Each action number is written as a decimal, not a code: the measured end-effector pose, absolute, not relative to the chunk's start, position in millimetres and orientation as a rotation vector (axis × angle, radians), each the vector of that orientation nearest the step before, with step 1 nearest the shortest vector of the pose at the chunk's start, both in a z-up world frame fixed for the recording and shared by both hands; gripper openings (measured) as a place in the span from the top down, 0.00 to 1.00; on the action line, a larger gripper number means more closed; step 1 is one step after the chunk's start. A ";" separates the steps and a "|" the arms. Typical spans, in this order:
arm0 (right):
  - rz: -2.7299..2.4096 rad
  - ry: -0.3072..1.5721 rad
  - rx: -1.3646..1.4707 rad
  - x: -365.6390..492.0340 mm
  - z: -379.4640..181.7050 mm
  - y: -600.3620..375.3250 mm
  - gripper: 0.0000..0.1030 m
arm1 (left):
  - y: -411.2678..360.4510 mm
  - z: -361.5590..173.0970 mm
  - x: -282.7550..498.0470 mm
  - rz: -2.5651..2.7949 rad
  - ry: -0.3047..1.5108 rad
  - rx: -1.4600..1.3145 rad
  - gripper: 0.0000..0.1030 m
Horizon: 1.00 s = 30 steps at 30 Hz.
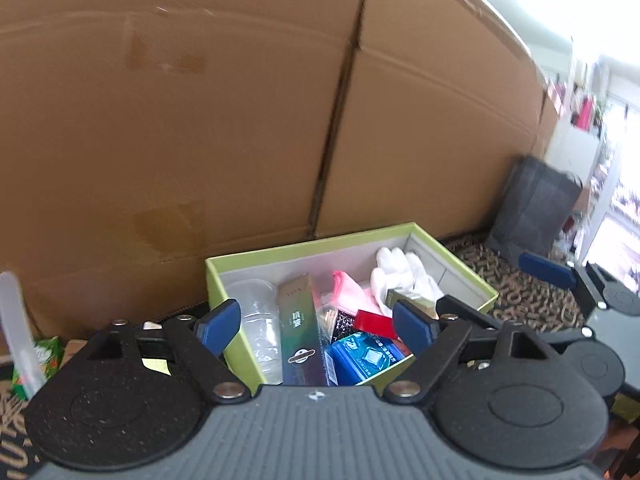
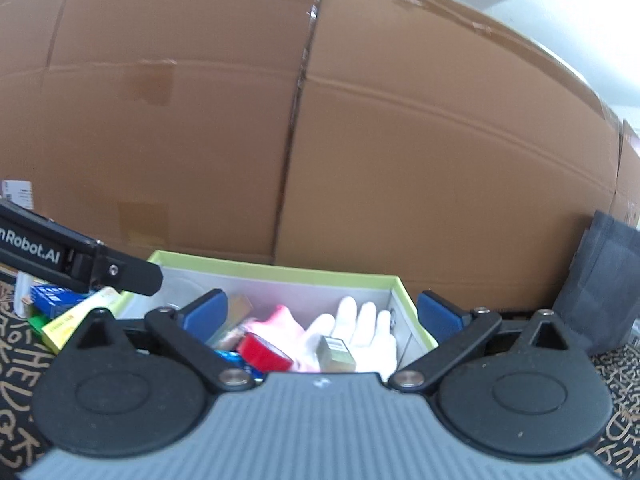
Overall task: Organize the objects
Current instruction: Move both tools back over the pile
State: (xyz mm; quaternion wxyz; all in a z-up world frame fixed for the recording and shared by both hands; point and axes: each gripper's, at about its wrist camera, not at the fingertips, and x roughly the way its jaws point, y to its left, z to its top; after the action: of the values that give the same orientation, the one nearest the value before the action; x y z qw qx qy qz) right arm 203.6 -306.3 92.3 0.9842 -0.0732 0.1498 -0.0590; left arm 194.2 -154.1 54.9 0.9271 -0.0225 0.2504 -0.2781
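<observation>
Most of the sorting looks done: the lime-green cardboard box (image 1: 348, 240), standing on the patterned tabletop (image 1: 520, 292) against its far edge, already holds a white cloth glove (image 1: 404, 276), a tall dark carton (image 1: 300, 332), a clear plastic cup (image 1: 256, 312) and a red roll of tape (image 2: 264, 354). What seems left, though blurred, is a yellow packet (image 2: 76, 322) and blue packet (image 2: 56, 300) just outside the box's left wall. The left gripper (image 1: 316, 324) and right gripper (image 2: 324, 312) both hang spread and empty over the box.
</observation>
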 end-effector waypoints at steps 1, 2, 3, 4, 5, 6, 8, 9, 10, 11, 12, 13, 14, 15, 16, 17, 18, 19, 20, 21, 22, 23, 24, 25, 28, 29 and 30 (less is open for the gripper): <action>-0.110 0.293 -0.149 200.0 95.0 -302.4 0.00 | -148.4 56.0 190.3 -0.562 0.511 -0.059 0.09; -0.099 0.285 -0.148 196.2 97.5 -298.7 0.00 | -142.0 56.7 186.2 -0.558 0.511 -0.069 0.08; -0.088 0.277 -0.149 192.6 99.8 -294.3 0.00 | -134.7 57.0 181.8 -0.558 0.507 -0.078 0.08; -0.075 0.268 -0.150 189.0 101.6 -289.5 0.00 | -126.6 56.3 177.2 -0.552 0.501 -0.086 0.08; -0.062 0.262 -0.153 186.1 102.5 -284.7 0.00 | -118.0 55.5 172.3 -0.540 0.494 -0.093 0.08; -0.050 0.260 -0.156 183.6 102.7 -279.4 0.00 | -108.7 54.1 167.6 -0.530 0.485 -0.099 0.07; -0.025 0.263 -0.158 179.2 101.1 -267.6 0.00 | -89.2 49.5 159.6 -0.505 0.474 -0.106 0.06; -0.004 0.270 -0.160 177.8 99.1 -260.9 0.00 | -78.5 46.4 155.9 -0.483 0.472 -0.111 0.06; 0.022 0.278 -0.162 176.0 96.7 -253.0 0.00 | -67.6 43.2 152.6 -0.462 0.471 -0.113 0.06; 0.048 0.283 -0.163 174.5 93.4 -245.4 0.00 | -56.2 39.1 149.4 -0.446 0.469 -0.116 0.06; 0.074 0.290 -0.166 172.9 89.9 -236.9 0.00 | -45.1 34.7 146.9 -0.425 0.469 -0.123 0.06; 0.101 0.297 -0.170 170.9 85.6 -226.8 0.00 | -34.9 29.8 144.7 -0.398 0.472 -0.130 0.06; 0.125 0.305 -0.172 169.5 81.3 -217.5 0.00 | -25.1 24.9 143.2 -0.370 0.476 -0.136 0.06; 0.149 0.316 -0.172 168.3 76.8 -207.9 0.00 | -15.9 20.2 141.6 -0.346 0.481 -0.141 0.06; 0.174 0.326 -0.168 167.7 71.9 -197.1 0.00 | -7.0 15.8 140.0 -0.322 0.486 -0.145 0.06; 0.200 0.339 -0.161 167.4 66.9 -187.6 0.00 | 1.4 11.2 139.2 -0.298 0.491 -0.151 0.06; 0.229 0.355 -0.155 167.8 62.0 -178.5 0.00 | 8.6 6.4 139.0 -0.275 0.499 -0.156 0.06; 0.256 0.368 -0.151 167.6 57.1 -168.5 0.00 | 15.1 1.8 139.4 -0.256 0.508 -0.161 0.06; 0.277 0.379 -0.148 168.2 52.6 -159.5 0.00 | 21.9 -2.1 139.3 -0.241 0.521 -0.164 0.06; 0.300 0.392 -0.145 169.2 48.1 -150.7 0.00 | 27.8 -5.8 140.1 -0.231 0.533 -0.165 0.06; 0.321 0.407 -0.142 170.8 43.8 -142.3 0.00 | 32.5 -9.0 141.4 -0.219 0.543 -0.166 0.06; 0.334 0.420 -0.139 173.0 40.0 -135.2 0.00 | 37.2 -11.1 142.6 -0.205 0.551 -0.168 0.06; 0.345 0.433 -0.138 176.4 36.8 -128.3 0.00 | 41.6 -12.7 143.6 -0.196 0.554 -0.170 0.06; 0.350 0.441 -0.137 179.1 34.7 -123.0 0.00 | 45.4 -13.6 144.9 -0.189 0.554 -0.171 0.06; 0.342 0.458 -0.128 191.9 30.9 -111.2 0.00 | 54.3 -14.1 150.8 -0.165 0.549 -0.174 0.06; 0.336 0.463 -0.127 197.1 30.3 -108.9 0.01 | 57.4 -13.9 152.6 -0.162 0.546 -0.180 0.06; 0.328 0.467 -0.126 204.0 29.9 -105.9 0.03 | 60.0 -13.7 155.3 -0.157 0.545 -0.186 0.06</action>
State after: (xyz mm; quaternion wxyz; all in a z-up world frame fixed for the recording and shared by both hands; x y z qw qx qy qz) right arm 204.0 -105.9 29.9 0.9576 -0.0620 0.2303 0.1615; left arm 155.3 60.0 -13.7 0.9558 -0.0918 0.2685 -0.0773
